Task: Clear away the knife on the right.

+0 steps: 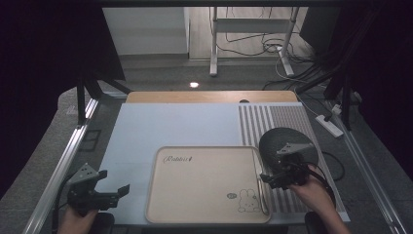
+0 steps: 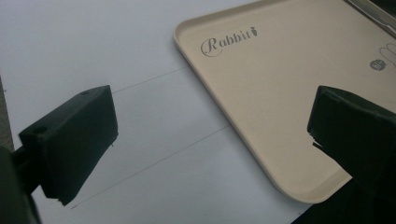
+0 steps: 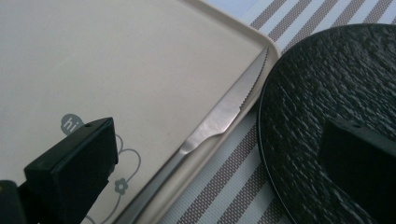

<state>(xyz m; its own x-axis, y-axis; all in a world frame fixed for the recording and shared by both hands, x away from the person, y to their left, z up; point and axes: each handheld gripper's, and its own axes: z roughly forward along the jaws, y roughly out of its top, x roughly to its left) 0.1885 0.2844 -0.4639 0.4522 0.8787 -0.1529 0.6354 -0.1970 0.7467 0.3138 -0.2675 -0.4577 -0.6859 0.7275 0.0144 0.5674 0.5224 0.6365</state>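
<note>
A beige tray [image 1: 195, 214] printed with "Rabbit" and a bunny lies at the table's front centre, also seen as tray [image 2: 261, 84] and tray [image 3: 116, 56]. A steel knife [image 3: 219, 116] with a serrated blade rests along the tray's right rim, faint as knife [image 1: 259, 187] from above. A black textured plate [image 1: 280, 141] sits on the striped mat beside it, close up as plate [image 3: 336, 84]. My right gripper [image 1: 272, 179] stands open over the knife and the plate's edge, right gripper [image 3: 224, 172]. My left gripper [image 1: 114, 183] hangs open over the bare table left of the tray, left gripper [image 2: 205, 154].
A striped placemat [image 1: 253, 122] covers the table's right part. A pale blue sheet [image 1: 170, 126] covers the rest. Metal frame rails [image 1: 63, 165] run along both sides. Desk legs and cables [image 1: 272, 48] lie on the floor behind.
</note>
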